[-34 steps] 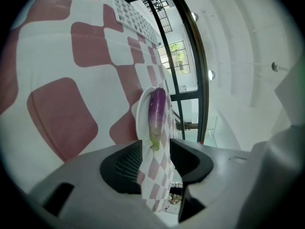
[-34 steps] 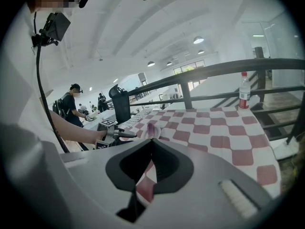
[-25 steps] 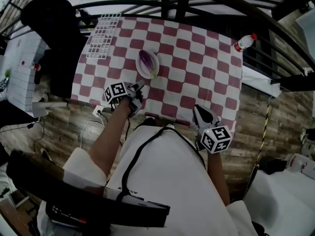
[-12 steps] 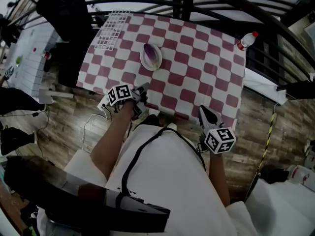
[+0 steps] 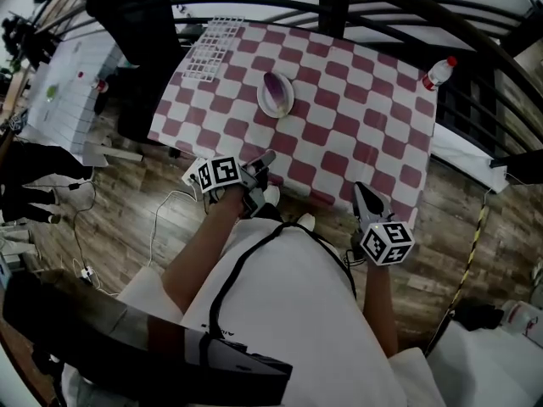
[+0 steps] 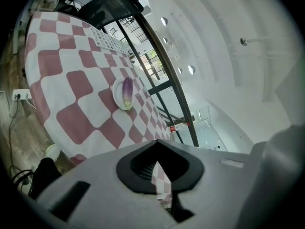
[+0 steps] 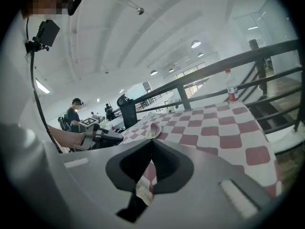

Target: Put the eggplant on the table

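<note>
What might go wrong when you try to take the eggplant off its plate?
The eggplant looks smooth and rounded, so it may slip from the jaws. The small plate might slide or tip as the eggplant lifts. The left gripper has its jaws together and is short of the plate, so it must open first.

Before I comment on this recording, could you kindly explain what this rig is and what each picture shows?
There is no robot here: a person holds a hand-held claw in each hand. The head view looks down from a camera on the person's head, and the two gripper views each look along one claw's own jaws. The left claw and the right claw hover by the near edge of the table, which has a checked cloth. Both are shut and empty. On the table are a plate with the eggplant on it, a white wire rack and a bottle at the far corner.
</note>
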`<state>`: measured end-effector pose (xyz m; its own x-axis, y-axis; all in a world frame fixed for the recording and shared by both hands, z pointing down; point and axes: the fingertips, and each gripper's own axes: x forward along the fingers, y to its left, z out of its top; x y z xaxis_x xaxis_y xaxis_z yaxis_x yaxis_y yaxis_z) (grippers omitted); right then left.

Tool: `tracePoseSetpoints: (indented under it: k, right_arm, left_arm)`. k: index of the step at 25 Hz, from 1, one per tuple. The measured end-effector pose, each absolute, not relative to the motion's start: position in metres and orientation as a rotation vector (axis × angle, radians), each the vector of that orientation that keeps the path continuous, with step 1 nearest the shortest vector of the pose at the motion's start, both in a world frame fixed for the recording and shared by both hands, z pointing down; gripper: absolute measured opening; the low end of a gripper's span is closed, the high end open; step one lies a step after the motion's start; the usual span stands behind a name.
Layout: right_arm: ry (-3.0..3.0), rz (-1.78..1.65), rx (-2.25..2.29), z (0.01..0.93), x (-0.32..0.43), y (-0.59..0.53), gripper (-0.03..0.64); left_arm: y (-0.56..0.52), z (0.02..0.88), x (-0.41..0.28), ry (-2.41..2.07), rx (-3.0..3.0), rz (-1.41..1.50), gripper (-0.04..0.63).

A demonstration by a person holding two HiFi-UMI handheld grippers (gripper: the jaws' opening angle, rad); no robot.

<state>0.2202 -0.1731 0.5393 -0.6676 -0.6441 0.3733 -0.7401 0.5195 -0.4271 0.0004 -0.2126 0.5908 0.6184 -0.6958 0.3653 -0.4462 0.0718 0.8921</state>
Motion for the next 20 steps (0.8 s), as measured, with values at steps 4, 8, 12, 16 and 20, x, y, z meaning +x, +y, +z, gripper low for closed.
tracePoseSetpoints:
  k: [4, 8, 12, 16, 20]
  right_arm:
    - [-2.580, 0.836, 1.225, 0.538, 0.223, -0.171, 0.007]
    - [-2.577, 0.799, 1.248, 0.531, 0.219, -0.174, 0.008]
    - [-2.584, 0.766, 1.278, 0.518, 0.206, -0.180, 0.007]
    - [-2.603, 0.746, 1.315, 0.505, 0.185, -0.184, 0.006]
    - [-2.626, 0.705, 1.308, 0.490, 0.152, -0.185, 0.007]
  left_arm:
    - [-0.219, 0.569, -0.002, -0.984, 1.648, -0.235, 0.008]
    - [-0.226, 0.536, -0.008, -0.949, 1.705, -0.290, 0.008]
    - [-0.232, 0.506, -0.025, -0.928, 1.742, -0.344, 0.008]
    - [-0.238, 0.486, -0.049, -0.906, 1.768, -0.381, 0.008]
    - [-0.238, 0.477, -0.079, -0.912, 1.792, -0.383, 0.008]
